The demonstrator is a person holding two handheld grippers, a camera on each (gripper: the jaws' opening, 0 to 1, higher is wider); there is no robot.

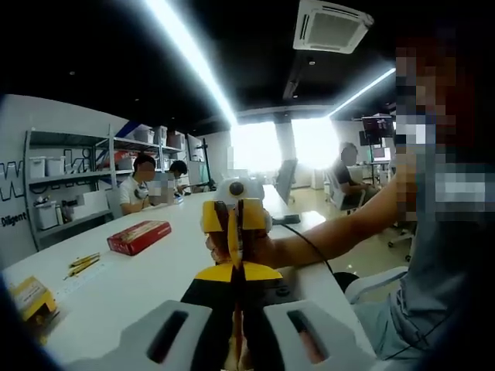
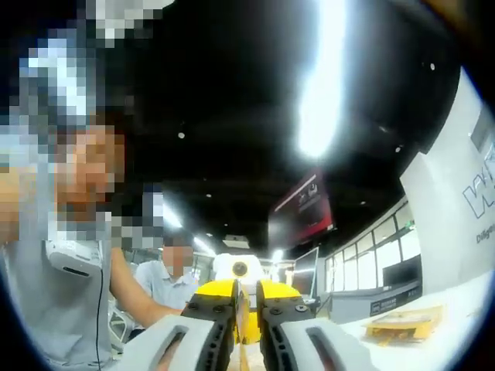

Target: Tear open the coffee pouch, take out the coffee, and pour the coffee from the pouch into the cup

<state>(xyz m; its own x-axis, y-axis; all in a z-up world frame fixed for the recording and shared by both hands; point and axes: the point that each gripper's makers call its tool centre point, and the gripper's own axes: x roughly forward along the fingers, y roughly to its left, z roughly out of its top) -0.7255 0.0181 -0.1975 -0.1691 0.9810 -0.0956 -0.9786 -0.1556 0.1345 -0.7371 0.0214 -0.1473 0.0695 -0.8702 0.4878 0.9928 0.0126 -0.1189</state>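
A thin strip of what appears to be the coffee pouch (image 1: 234, 232) hangs edge-on between two grippers held nose to nose above a white table (image 1: 147, 286), each pair of jaws drawn together on it. In the left gripper view, the left gripper (image 1: 236, 340) rises from below to meet the right gripper (image 1: 234, 220), gripped by a person's hand (image 1: 259, 247); in the right gripper view the right gripper (image 2: 246, 344) faces the left gripper (image 2: 241, 297), the pouch (image 2: 244, 317) a pale sliver between them. The step looks like the tear itself: it likely goes best with both grips kept firm and close either side of the tear line, the hands twisting apart slowly so the contents stay in. The left gripper view takes in a red box (image 1: 139, 236), a yellow box (image 1: 32, 297) and seated people; the right gripper view looks up to ceiling lights, with a yellow pouch (image 2: 404, 322) lying on the table.
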